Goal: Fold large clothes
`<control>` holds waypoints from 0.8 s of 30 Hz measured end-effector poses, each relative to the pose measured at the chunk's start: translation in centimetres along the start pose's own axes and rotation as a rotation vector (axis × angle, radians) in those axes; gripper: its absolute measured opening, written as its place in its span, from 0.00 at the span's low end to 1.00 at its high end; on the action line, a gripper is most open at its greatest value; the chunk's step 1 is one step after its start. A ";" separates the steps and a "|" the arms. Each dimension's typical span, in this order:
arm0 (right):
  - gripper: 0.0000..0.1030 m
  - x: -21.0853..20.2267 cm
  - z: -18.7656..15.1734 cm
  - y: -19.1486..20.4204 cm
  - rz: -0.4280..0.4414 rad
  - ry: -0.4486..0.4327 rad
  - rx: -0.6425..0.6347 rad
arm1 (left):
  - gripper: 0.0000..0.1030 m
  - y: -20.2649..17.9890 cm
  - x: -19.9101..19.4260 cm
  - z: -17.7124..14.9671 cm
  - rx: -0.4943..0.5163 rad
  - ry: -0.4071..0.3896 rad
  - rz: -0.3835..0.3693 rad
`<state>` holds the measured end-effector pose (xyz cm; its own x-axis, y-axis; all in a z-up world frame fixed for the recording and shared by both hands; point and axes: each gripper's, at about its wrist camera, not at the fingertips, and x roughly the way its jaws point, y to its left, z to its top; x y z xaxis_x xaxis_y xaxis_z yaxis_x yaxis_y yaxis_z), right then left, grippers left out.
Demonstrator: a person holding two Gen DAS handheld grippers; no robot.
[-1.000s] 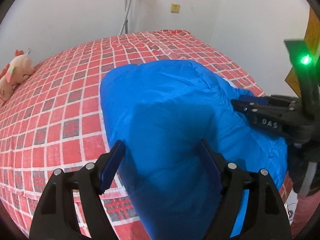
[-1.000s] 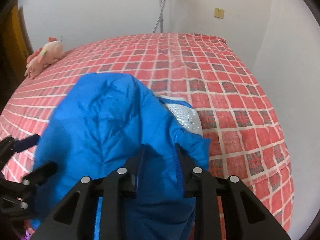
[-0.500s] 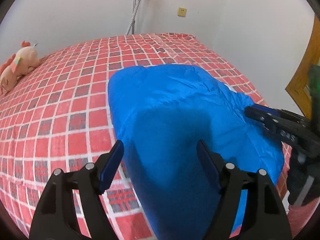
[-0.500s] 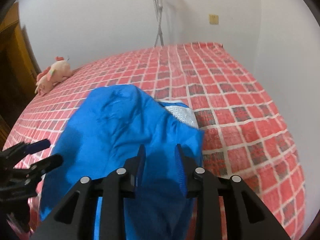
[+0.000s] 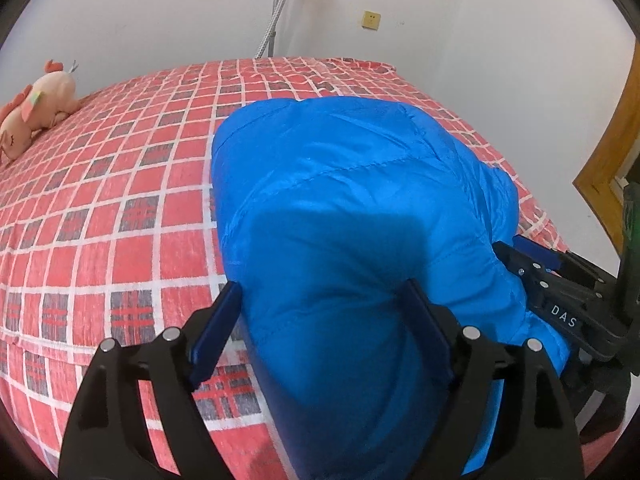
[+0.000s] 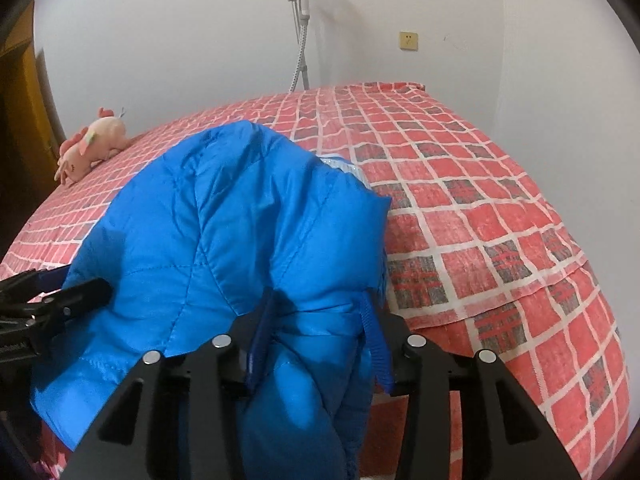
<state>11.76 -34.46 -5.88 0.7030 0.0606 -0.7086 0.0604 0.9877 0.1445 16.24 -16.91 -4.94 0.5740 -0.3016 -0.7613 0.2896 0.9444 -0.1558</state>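
Observation:
A bright blue padded jacket (image 5: pixel 352 200) lies bunched on the red checked bed (image 5: pixel 120 184) near its front edge. It also fills the right wrist view (image 6: pixel 224 232), with a pale lining patch (image 6: pixel 340 164) showing at its far side. My left gripper (image 5: pixel 324 316) has its jaws wide apart with the jacket's near fold bulging between them. My right gripper (image 6: pixel 316 320) is shut on the jacket's near edge. The right gripper also shows in the left wrist view (image 5: pixel 532 256) at the jacket's right side.
A pink plush toy (image 5: pixel 36 108) lies at the bed's far left, and it also shows in the right wrist view (image 6: pixel 92 144). White walls stand behind and to the right. A hose on a stand (image 6: pixel 300 40) is behind the bed. A wooden door frame (image 5: pixel 612 152) is at right.
Both grippers have moved up and back with the jacket's near edge. The jacket has bunched up higher towards the cameras. The left jaws stayed wide apart.

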 end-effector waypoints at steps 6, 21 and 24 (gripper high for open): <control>0.45 -1.3 0.6 0.2 0.016 0.034 -0.010 | 0.76 0.2 -2.2 -0.3 0.018 -0.028 0.044; 0.68 -3.6 2.9 -0.2 0.031 0.202 -0.072 | 0.80 0.7 -3.7 0.9 0.026 -0.048 0.063; 0.69 -3.0 3.2 -0.5 0.055 0.246 -0.049 | 0.80 0.5 -3.6 0.9 0.037 -0.039 0.066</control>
<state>11.91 -35.62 -1.67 0.5100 0.1422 -0.8483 -0.0119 0.9873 0.1584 15.04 -15.43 -1.70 0.6218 -0.2443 -0.7441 0.2779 0.9571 -0.0820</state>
